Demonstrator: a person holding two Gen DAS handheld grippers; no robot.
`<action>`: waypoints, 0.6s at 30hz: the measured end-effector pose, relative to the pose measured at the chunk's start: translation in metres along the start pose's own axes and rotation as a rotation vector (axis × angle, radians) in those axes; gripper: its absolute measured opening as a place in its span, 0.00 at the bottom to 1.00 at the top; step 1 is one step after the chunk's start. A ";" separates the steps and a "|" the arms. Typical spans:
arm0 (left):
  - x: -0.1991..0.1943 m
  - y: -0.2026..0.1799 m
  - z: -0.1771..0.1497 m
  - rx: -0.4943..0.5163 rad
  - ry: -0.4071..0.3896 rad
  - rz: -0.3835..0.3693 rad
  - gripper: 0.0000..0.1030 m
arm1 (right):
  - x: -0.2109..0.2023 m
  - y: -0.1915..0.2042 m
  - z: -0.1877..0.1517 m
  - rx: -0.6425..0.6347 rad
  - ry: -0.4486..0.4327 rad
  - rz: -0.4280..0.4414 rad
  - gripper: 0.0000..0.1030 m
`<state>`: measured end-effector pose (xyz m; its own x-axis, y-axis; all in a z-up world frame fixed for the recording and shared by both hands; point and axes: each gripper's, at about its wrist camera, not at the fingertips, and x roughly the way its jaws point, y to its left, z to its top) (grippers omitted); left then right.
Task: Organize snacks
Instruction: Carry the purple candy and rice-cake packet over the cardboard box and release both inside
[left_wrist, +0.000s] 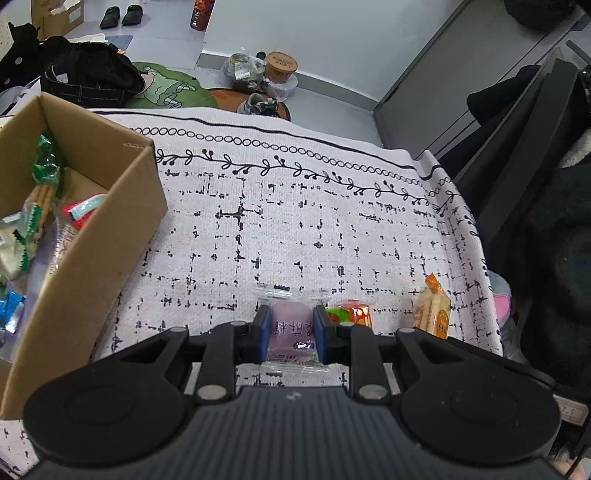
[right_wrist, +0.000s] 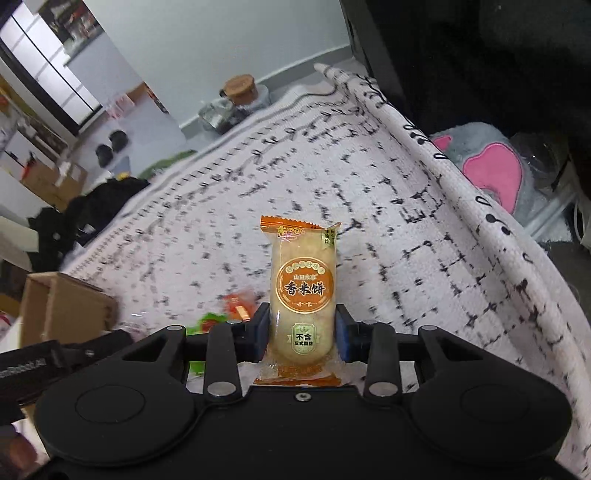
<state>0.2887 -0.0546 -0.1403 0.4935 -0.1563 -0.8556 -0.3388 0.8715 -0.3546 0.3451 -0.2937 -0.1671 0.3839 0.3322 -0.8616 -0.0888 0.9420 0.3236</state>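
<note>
Cloth-covered table (left_wrist: 295, 221) fills most of my view, with the box (left_wrist: 110, 221) of snacks sitting at its left end. My left claw (left_wrist: 290, 328) is clamped on a purple snack (left_wrist: 291, 325) and it's the closer one, box just off to its left. Right claw (right_wrist: 302, 332) is pinching the rice cracker (right_wrist: 303, 291) across its width, long axis pointing straight ahead, box well off left.

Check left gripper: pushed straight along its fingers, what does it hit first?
Likely the patterned cloth. The left gripper is shut on the purple snack, tilted down at bare cloth; cardboard box sits off-line left. Depth unclear.
</note>
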 end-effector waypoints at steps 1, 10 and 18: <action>-0.003 0.000 0.000 0.005 -0.001 -0.006 0.22 | -0.004 0.004 -0.002 0.000 -0.010 0.013 0.34; -0.029 0.008 0.001 0.053 -0.018 -0.030 0.22 | -0.027 0.027 -0.013 0.016 -0.085 0.094 0.34; -0.051 0.017 0.004 0.107 -0.032 -0.041 0.22 | -0.031 0.040 -0.027 0.046 -0.111 0.129 0.34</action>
<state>0.2607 -0.0298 -0.1013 0.5311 -0.1794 -0.8281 -0.2314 0.9095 -0.3454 0.3047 -0.2647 -0.1384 0.4718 0.4400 -0.7641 -0.1024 0.8881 0.4482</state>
